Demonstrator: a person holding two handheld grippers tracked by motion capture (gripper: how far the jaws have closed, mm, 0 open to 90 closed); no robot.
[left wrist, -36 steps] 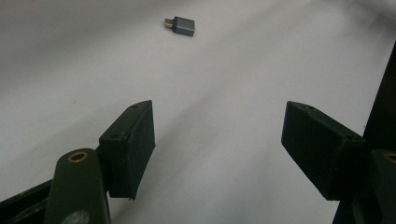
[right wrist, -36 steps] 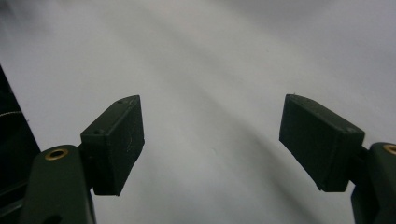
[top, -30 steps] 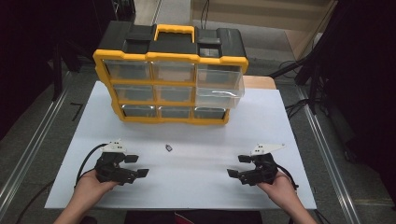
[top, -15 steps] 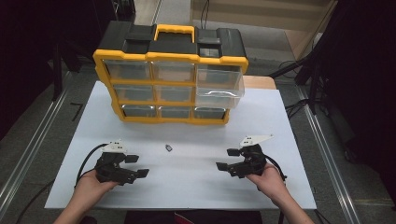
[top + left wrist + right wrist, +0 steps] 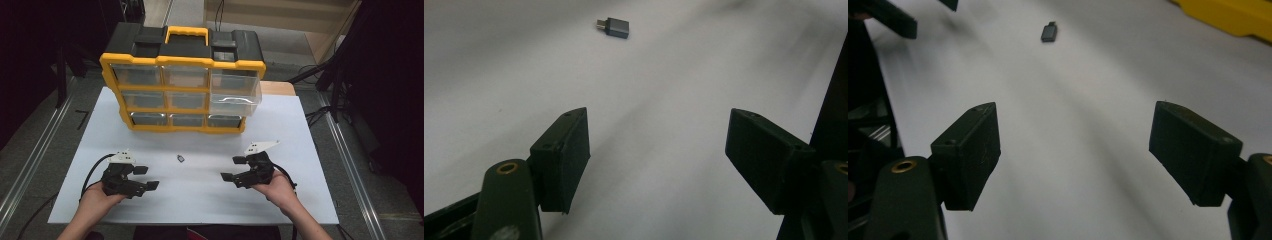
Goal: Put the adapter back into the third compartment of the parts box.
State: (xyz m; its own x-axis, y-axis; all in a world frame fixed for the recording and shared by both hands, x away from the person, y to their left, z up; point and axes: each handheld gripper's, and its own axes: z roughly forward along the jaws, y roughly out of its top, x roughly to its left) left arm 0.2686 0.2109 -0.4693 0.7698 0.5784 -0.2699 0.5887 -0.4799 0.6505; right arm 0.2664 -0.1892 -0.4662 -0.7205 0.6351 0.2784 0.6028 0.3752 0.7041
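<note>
Small grey adapter (image 5: 180, 158) lies on the white table (image 5: 300, 130) between both grippers — untouched. Left gripper (image 5: 147, 178) jaws spread, empty; right gripper (image 5: 232, 168) jaws spread, empty.

I hold two grippers, one in each hand: my left gripper (image 5: 141, 177) and my right gripper (image 5: 233, 168). Each has two black fingers (image 5: 561, 157), so four fingers in all, and one cable trails from each.

One small grey adapter (image 5: 180, 158) lies on the one white bench (image 5: 300, 150) in front of me.

One yellow and black organizer box (image 5: 182, 80) stands at the far side of the bench. It has one yellow handle (image 5: 186, 33) on top. Its front holds nine clear drawers, in three rows of three. One drawer (image 5: 235, 100), at the right end of the middle row, is pulled out; the other eight sit flush.
</note>
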